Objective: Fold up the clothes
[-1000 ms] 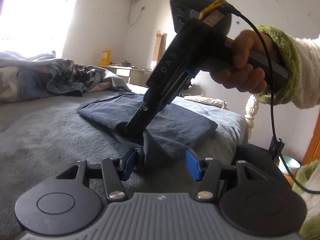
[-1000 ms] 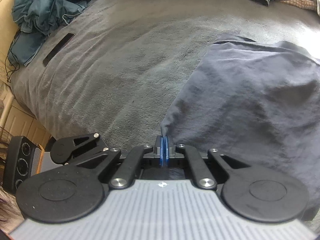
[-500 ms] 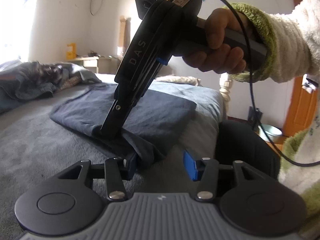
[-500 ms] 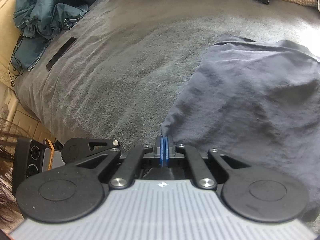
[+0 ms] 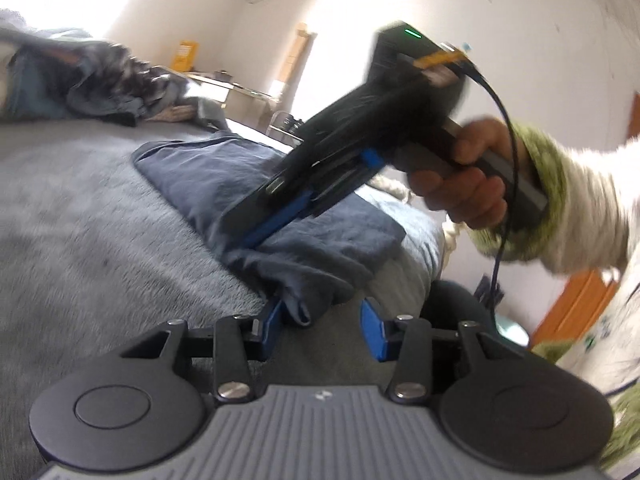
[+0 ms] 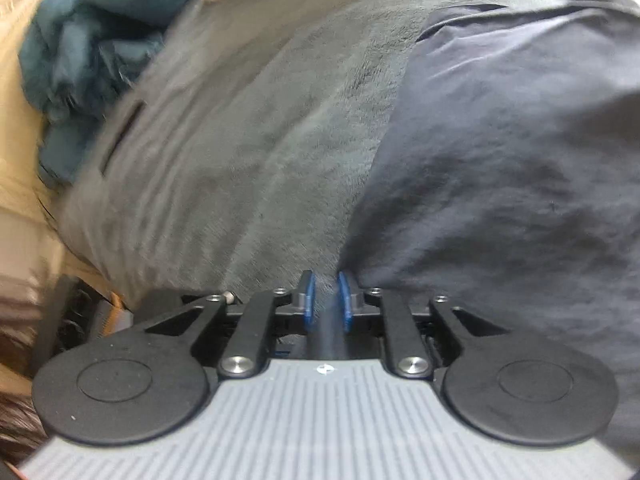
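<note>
Navy garment, right gripper apparently released

The dark navy folded garment is thin matt woven cloth, finely creased, lying on a grey bed blanket of soft, brushed, fleecy pile. At the bottom of the frame, the left gripper has matt black plastic arms, shiny metal rivets, a ribbed grey body and smooth blue pads. At right, a fluffy cream and green sleeve looks plush.
</note>
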The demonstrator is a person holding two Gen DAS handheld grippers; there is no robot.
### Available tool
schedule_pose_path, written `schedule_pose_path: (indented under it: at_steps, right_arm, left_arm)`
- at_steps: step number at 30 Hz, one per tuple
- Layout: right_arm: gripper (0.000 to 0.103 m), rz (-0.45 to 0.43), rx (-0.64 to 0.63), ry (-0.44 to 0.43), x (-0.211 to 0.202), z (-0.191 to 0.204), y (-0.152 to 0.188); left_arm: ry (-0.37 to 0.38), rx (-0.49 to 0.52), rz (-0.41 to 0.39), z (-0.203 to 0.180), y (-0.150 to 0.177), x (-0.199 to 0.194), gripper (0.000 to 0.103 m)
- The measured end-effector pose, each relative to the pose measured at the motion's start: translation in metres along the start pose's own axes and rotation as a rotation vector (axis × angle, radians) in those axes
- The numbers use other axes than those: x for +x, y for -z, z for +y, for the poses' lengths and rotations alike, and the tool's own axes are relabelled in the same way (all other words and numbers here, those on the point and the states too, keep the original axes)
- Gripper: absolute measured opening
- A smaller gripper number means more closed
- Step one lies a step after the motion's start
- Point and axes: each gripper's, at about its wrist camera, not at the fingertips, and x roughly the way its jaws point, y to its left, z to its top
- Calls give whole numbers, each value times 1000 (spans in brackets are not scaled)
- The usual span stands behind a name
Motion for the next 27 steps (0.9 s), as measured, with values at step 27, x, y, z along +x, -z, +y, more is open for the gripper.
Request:
schedule_pose_path:
  at_steps: [27]
  right_arm:
    - [27,-592,340,0,-162,-135,162]
  left_arm:
    - [-213,175,99,-39,-15,12,8]
